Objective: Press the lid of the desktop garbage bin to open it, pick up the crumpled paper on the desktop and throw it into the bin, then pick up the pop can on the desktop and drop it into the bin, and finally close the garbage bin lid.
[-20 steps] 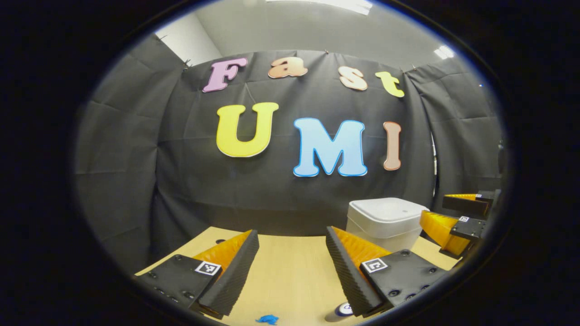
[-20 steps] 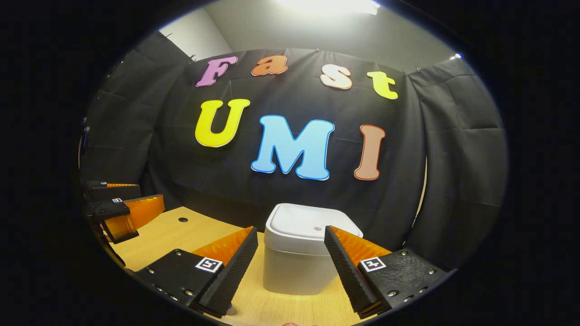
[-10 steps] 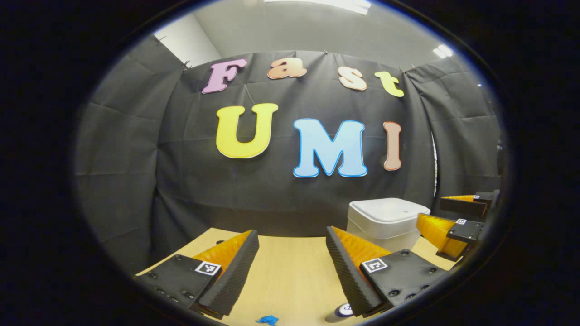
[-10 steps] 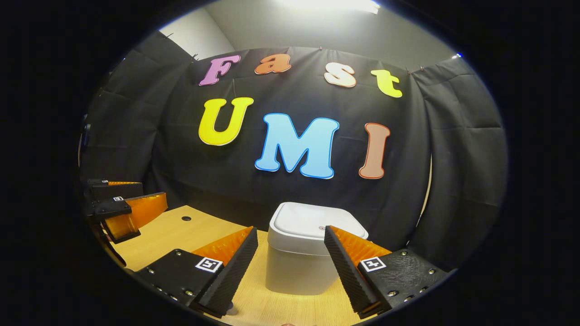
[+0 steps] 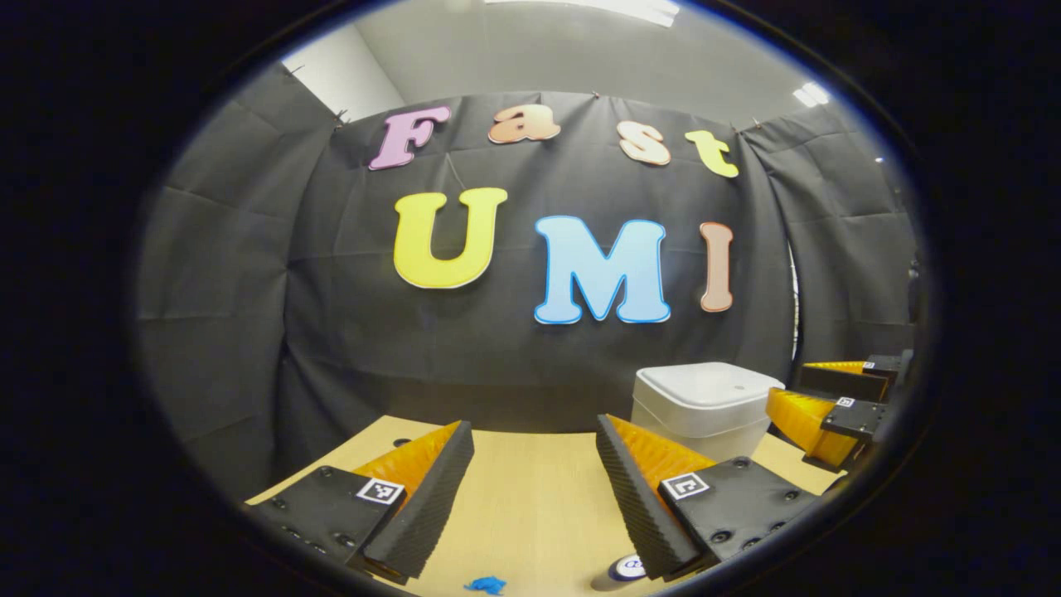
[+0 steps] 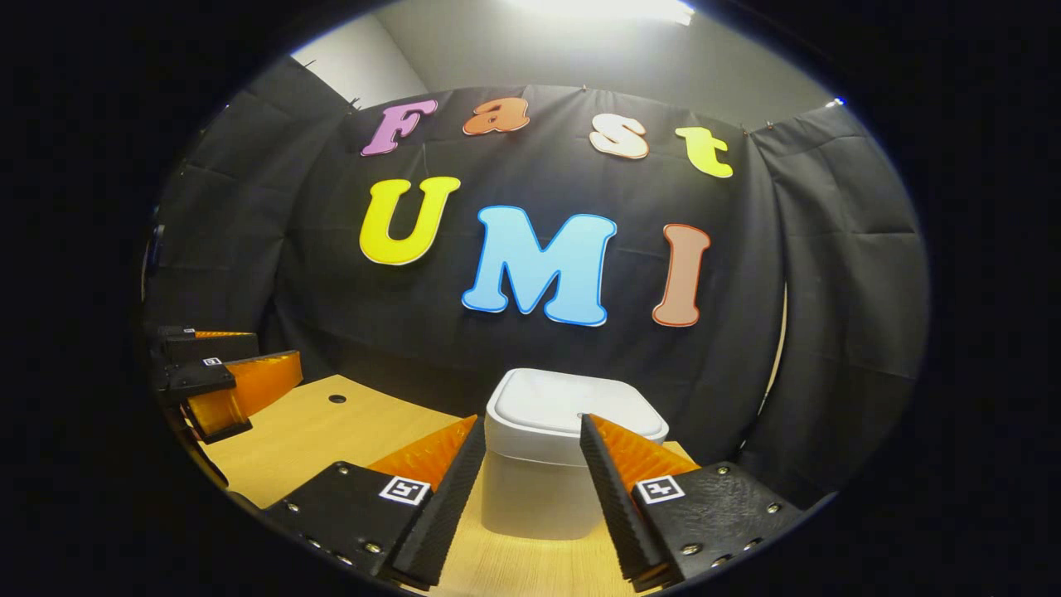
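The left gripper view looks level across the pale wooden desktop (image 5: 530, 489) toward the black cloth back wall (image 5: 331, 315), with the white square plastic bin (image 5: 704, 406) off to its right. The right gripper view faces the same wall from nearer the bin (image 6: 555, 456), which sits centred ahead. Both views share desktop, wall and bin, and each catches the other gripper at its edge.

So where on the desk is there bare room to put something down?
The widest bare patch of the desk lies between the left tongs, the bin and the back wall. It is tighter at the near edge, by the blue scrap and the can, and beside the bin, where the right tongs sit.
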